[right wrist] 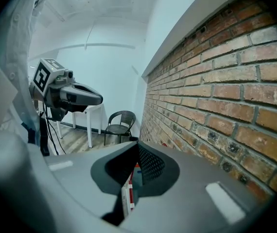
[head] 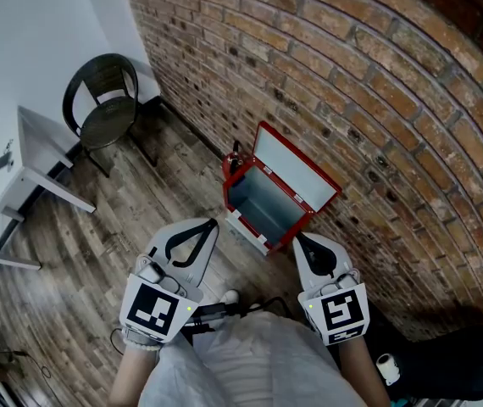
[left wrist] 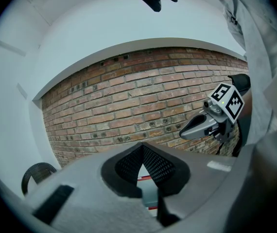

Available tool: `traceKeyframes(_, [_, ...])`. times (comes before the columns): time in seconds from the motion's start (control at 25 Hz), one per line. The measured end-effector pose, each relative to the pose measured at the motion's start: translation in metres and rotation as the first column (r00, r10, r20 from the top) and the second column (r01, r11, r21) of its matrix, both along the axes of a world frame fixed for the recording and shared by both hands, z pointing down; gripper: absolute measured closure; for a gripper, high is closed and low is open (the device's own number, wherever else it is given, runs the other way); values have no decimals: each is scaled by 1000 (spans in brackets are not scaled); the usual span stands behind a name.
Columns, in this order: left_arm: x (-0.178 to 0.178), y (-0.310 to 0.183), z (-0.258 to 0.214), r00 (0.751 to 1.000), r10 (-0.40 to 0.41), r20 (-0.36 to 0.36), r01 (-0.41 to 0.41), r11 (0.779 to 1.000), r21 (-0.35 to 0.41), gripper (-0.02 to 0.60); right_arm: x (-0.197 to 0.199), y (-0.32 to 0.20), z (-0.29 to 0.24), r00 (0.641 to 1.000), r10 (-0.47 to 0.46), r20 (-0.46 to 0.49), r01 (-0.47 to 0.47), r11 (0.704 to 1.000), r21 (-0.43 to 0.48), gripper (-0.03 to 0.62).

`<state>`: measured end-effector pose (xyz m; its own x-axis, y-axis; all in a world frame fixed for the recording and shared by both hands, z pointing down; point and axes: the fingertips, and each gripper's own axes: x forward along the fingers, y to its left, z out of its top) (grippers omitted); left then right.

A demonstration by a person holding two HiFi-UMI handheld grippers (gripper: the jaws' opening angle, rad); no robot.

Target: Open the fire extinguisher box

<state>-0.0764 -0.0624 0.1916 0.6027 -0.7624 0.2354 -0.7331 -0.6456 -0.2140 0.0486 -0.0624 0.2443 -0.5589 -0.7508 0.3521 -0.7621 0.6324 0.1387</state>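
The red fire extinguisher box (head: 243, 192) stands on the wood floor against the brick wall. Its lid (head: 297, 166) is swung up and leans toward the wall, showing a pale interior. My left gripper (head: 213, 222) hangs just left of the box's near corner, jaws shut and empty. My right gripper (head: 297, 238) hovers by the box's right near corner, also shut on nothing. In the left gripper view a strip of the box (left wrist: 147, 194) shows below the closed jaws, with the right gripper (left wrist: 183, 133) at the right. In the right gripper view the box edge (right wrist: 127, 195) peeks under the closed tips.
A black round chair (head: 102, 100) sits in the corner at the back left. A white table (head: 38, 151) stands left of me. A brick wall (head: 377, 83) runs along the right. Cables lie on the floor near my body.
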Motion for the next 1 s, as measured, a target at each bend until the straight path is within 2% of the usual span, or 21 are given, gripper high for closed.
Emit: traceKeyframes(1.0, [-4,2,1,1000,3,0,-3,1000,-1,584,-5,2,-1,1000,-6,-23,6,1000,10,585])
